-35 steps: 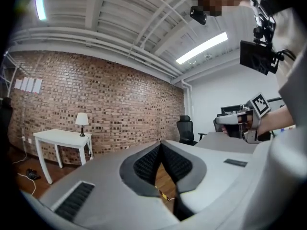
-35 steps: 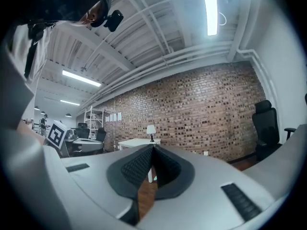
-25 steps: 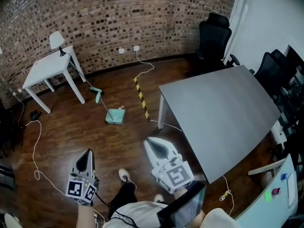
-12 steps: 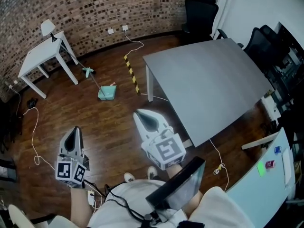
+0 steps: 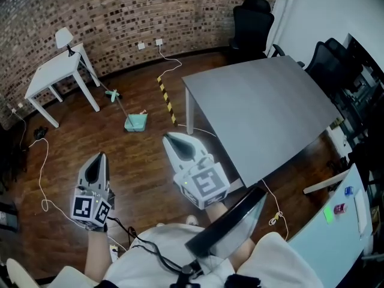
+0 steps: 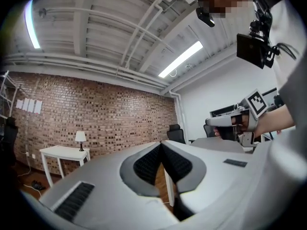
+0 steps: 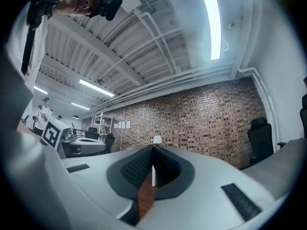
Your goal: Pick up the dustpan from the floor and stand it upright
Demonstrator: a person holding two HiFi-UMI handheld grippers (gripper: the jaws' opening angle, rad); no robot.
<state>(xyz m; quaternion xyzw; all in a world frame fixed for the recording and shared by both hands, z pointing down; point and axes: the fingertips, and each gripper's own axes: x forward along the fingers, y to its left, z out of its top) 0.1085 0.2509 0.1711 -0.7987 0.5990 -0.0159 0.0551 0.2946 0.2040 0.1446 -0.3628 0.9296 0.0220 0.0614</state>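
The teal dustpan (image 5: 136,122) lies flat on the wooden floor, and its long handle (image 5: 117,101) slants away toward the white table. It is far ahead of both grippers and touches neither. In the head view my left gripper (image 5: 99,156) is held level at the lower left, shut and empty. My right gripper (image 5: 170,137) is beside it near the middle, also shut with nothing in it. In each gripper view the jaw tips meet, the left gripper (image 6: 160,145) and the right gripper (image 7: 153,148) both facing the brick wall. Neither gripper view shows the dustpan.
A small white table (image 5: 57,71) with a lamp stands at the back left, just beyond the dustpan handle. A large grey table (image 5: 258,110) fills the right, with black chairs (image 5: 252,23) behind it. A yellow-black strip (image 5: 166,101) and cables (image 5: 43,179) lie on the floor.
Both grippers have risen and moved forward together, staying shut. The dustpan has not moved on the floor; it only sits higher in the head view.
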